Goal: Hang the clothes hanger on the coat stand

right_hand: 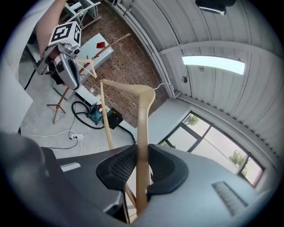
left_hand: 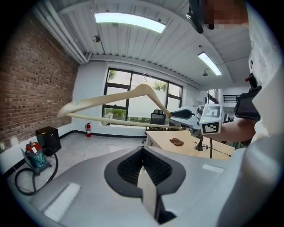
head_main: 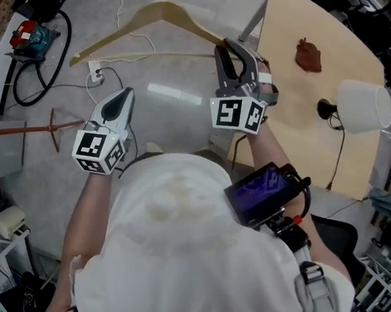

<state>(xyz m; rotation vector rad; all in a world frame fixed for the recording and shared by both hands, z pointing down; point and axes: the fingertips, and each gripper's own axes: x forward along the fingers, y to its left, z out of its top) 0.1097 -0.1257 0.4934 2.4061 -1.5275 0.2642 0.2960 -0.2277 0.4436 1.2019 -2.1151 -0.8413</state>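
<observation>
A pale wooden clothes hanger with a thin wire hook hangs in the air over the grey floor. My right gripper is shut on the end of its right arm. In the right gripper view the hanger runs up from between the jaws of the right gripper. My left gripper is shut and holds nothing, to the left of and below the hanger. From the left gripper view the hanger is ahead, with the right gripper at its right end. The red-brown coat stand is at the left.
A light wooden table on the right carries a brown object and a white lamp. A power strip with cables and a red-and-teal tool lie on the floor. A brick wall stands behind the coat stand.
</observation>
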